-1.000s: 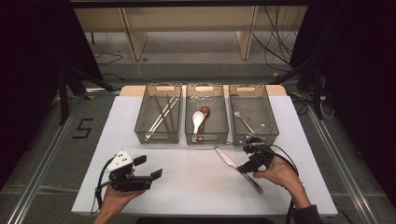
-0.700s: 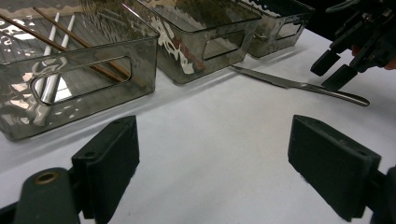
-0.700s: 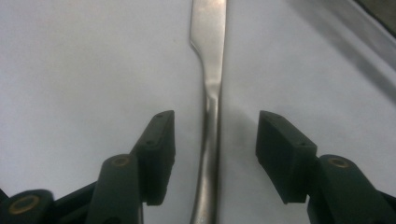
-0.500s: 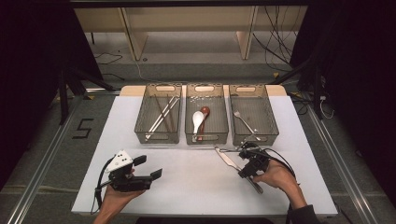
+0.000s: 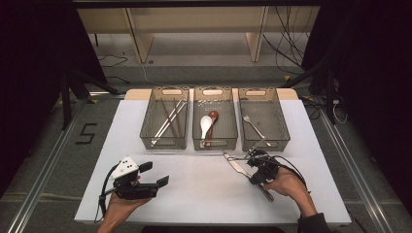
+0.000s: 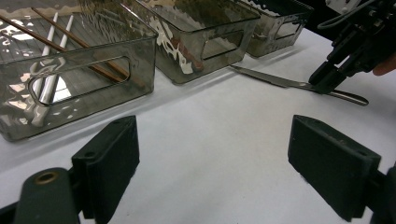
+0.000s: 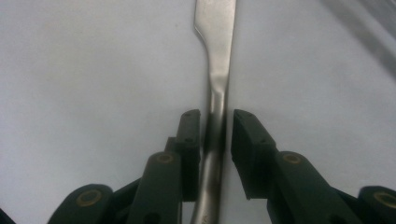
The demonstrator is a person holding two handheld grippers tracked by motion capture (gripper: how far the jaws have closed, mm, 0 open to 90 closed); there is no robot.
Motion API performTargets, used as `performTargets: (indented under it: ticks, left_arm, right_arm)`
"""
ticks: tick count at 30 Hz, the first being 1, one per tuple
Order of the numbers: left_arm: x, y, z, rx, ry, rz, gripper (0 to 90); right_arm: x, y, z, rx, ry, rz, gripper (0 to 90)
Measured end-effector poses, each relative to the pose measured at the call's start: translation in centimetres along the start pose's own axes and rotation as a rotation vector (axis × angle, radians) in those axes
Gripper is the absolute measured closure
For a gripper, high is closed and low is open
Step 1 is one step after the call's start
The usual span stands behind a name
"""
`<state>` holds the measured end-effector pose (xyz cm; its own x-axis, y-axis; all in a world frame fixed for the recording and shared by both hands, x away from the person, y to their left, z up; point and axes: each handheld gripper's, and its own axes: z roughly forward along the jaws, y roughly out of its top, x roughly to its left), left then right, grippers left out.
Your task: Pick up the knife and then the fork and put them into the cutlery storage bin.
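Knife [image 7: 215,70] flat on the worktop [image 5: 204,194], your right tongs [image 7: 215,122] just closing around its neck, pads barely shy. Stiff, slick steel, thin: pinch squarely there. Left tongs [image 6: 212,154] wide, empty.

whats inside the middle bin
The middle bin holds a white spoon and a brown spoon side by side. The brown spoon's handle end is hard to follow behind the bin's front wall.
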<state>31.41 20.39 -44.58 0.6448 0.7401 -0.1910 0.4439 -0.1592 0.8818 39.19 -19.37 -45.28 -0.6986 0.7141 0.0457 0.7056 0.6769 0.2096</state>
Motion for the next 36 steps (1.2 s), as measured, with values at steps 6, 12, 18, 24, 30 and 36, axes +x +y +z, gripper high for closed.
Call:
performTargets:
  ticks: [6,12,18,24,30,36]
  left_arm:
    - [-0.01,0.0,-0.02,0.003,-0.001,0.002,16.3]
    - [-0.12,0.0,0.02,0.005,-0.002,0.003,16.2]
    - [-0.13,0.01,0.02,0.004,-0.002,0.002,16.3]
    - [-0.09,0.01,-0.01,0.002,-0.001,0.005,16.3]
    - [-0.08,0.04,0.0,0.002,-0.001,0.004,16.3]
    - [-0.2,0.05,0.06,0.002,-0.003,0.004,16.4]
  right_arm:
    - [0.12,0.07,0.2,0.001,-0.011,-0.005,76.0]
    - [0.4,0.17,0.25,0.009,-0.032,-0.011,76.9]
    - [0.41,0.25,0.3,0.01,-0.032,-0.014,78.4]
    - [0.43,0.33,0.32,0.017,-0.032,-0.001,79.2]
    - [0.41,0.4,0.32,0.022,-0.033,-0.002,79.9]
    - [0.46,0.36,0.32,0.017,-0.035,-0.023,80.2]
